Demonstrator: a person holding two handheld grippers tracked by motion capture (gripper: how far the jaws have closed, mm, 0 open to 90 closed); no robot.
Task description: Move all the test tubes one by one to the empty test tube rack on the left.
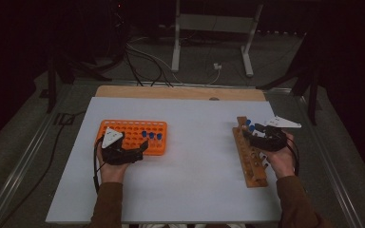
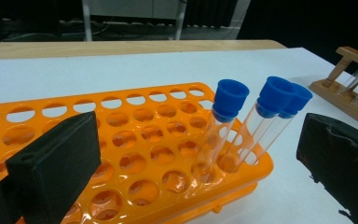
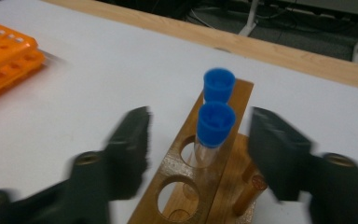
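Seen from above, the right gripper (image 1: 259, 134) sits at about 3 o'clock on the white table (image 1: 195, 185), over the far end of the wooden rack (image 1: 250, 159). In the right gripper view its jaws stand spread, released, one on either side of the nearer blue-capped tube (image 3: 212, 133), touching neither it nor the rack. A second capped tube (image 3: 218, 86) stands just behind it, toward 12 o'clock, in the next hole. The near holes of the wooden rack are unfilled.

The left gripper (image 1: 133, 151) rests at about 9 o'clock, at the near edge of the orange rack (image 1: 133, 129). In the left gripper view its jaws are likewise spread apart and hold nothing. Three blue-capped tubes (image 2: 226, 123) stand tilted in the holes at the orange rack's right-hand end, between the jaws but apart from them. The wooden rack shows well apart, toward 2 o'clock in that view.
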